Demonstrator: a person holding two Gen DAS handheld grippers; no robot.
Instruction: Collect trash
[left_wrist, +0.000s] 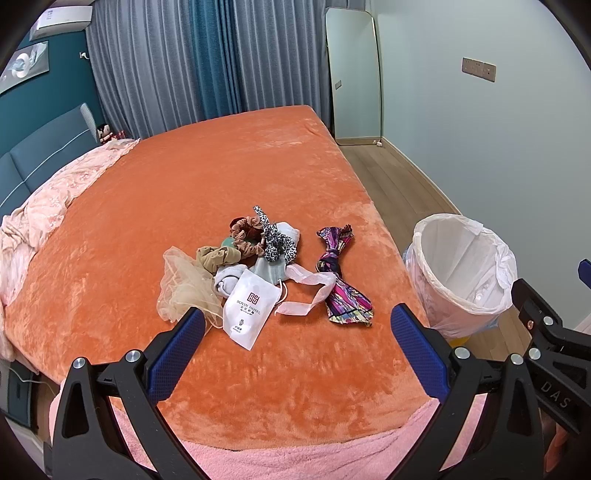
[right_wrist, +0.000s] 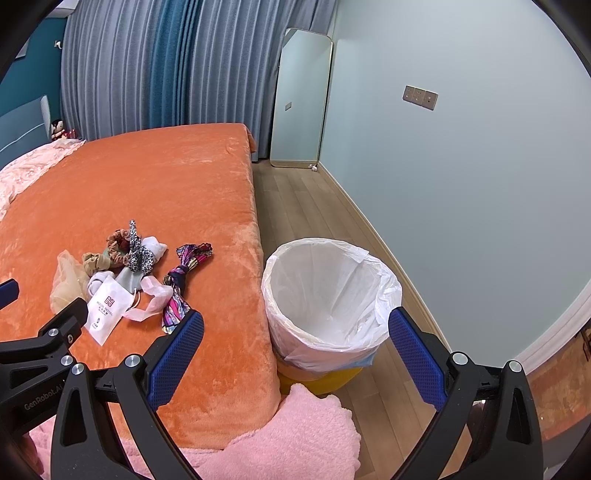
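Note:
A small heap lies on the orange bed blanket (left_wrist: 221, 177): a white hotel packet (left_wrist: 249, 308) (right_wrist: 105, 312), a beige mesh net (left_wrist: 183, 286), several fabric scrunchies (left_wrist: 243, 236), a pink ribbon strip (left_wrist: 308, 291) and a purple patterned scarf (left_wrist: 338, 280) (right_wrist: 181, 284). A bin lined with a white bag (left_wrist: 463, 273) (right_wrist: 328, 302) stands on the floor beside the bed. My left gripper (left_wrist: 297, 325) is open just in front of the heap, holding nothing. Open too and holding nothing, my right gripper (right_wrist: 295, 328) hovers at the bed edge before the bin.
A pink quilt (left_wrist: 55, 206) is bunched at the headboard end. A pink fluffy blanket (right_wrist: 295, 435) hangs at the near bed corner. A mirror (right_wrist: 301, 99) leans at the wall corner, beside grey and blue curtains (left_wrist: 192, 62). Wooden floor (right_wrist: 303, 206) runs between bed and wall.

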